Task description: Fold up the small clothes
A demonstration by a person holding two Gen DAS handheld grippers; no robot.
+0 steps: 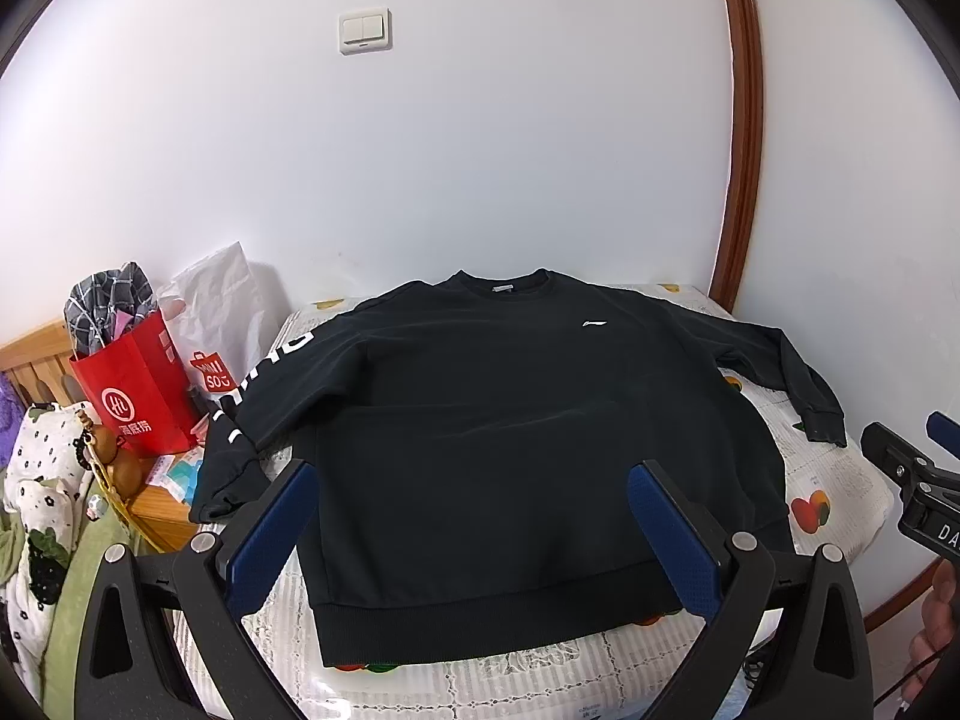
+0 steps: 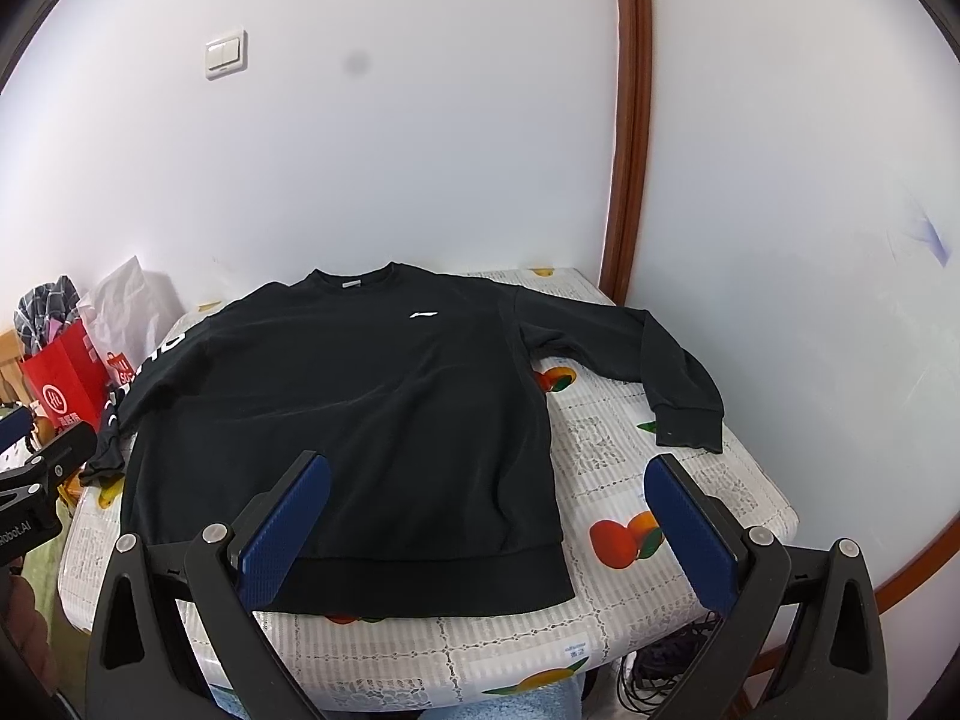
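A black sweatshirt (image 1: 504, 420) lies flat, front up, on a small table with a fruit-print cloth (image 1: 828, 480), neck toward the wall. Its lettered sleeve (image 1: 264, 384) hangs off the table's left side; the plain sleeve (image 2: 672, 372) bends down on the right. My left gripper (image 1: 474, 486) hovers open over the lower body, above the hem. My right gripper (image 2: 492, 480) is open over the sweatshirt (image 2: 336, 408) near its right hem corner, above the tablecloth (image 2: 630, 462). Neither holds anything. The right gripper (image 1: 912, 462) shows at the left wrist view's right edge, the left gripper (image 2: 42, 456) at the other view's left edge.
A red paper bag (image 1: 138, 390) and a white plastic bag (image 1: 222, 312) stand left of the table on a wooden piece. Bedding (image 1: 42, 516) lies at the far left. A white wall with a switch (image 1: 365, 30) is behind; a brown door frame (image 1: 744, 120) is at right. Cables (image 2: 666, 654) lie under the table.
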